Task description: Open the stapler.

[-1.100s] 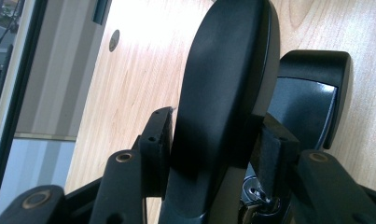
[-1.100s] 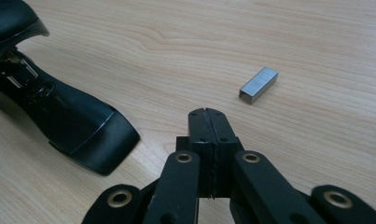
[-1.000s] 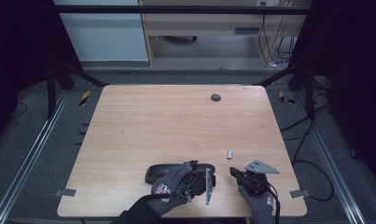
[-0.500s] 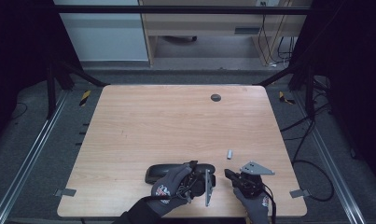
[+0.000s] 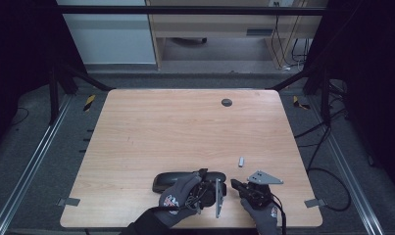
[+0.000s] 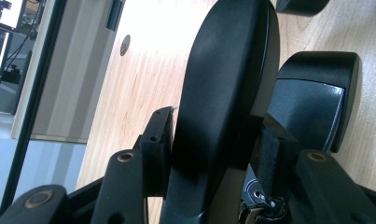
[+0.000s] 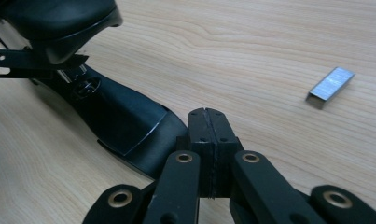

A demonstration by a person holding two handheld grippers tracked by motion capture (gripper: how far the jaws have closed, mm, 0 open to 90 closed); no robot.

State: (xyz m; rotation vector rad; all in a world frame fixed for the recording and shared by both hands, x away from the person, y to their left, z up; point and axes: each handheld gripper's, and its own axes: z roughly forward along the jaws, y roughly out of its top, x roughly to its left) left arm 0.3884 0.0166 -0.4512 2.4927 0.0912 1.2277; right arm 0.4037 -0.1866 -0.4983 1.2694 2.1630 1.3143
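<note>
Wood table (image 5: 151, 132), dark floor around it. My left gripper (image 6: 209, 154) clamps the stapler's lid (image 6: 223, 84) — lid lifted off the base (image 7: 125, 123), near the front edge. My right gripper (image 7: 208, 116) is closed on nothing, tips just beside the base. Staple strip (image 7: 330, 86) lies apart — to its right.

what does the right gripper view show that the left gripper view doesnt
Right gripper view: the right gripper with its jaws pressed together and empty, and a small block of staples lying apart on the wood.

Left gripper view: the left gripper clamped on the stapler's raised top arm, plus a dark round grommet at the table's far end.

Both: the black stapler, opened, with its base on the wooden table.
</note>
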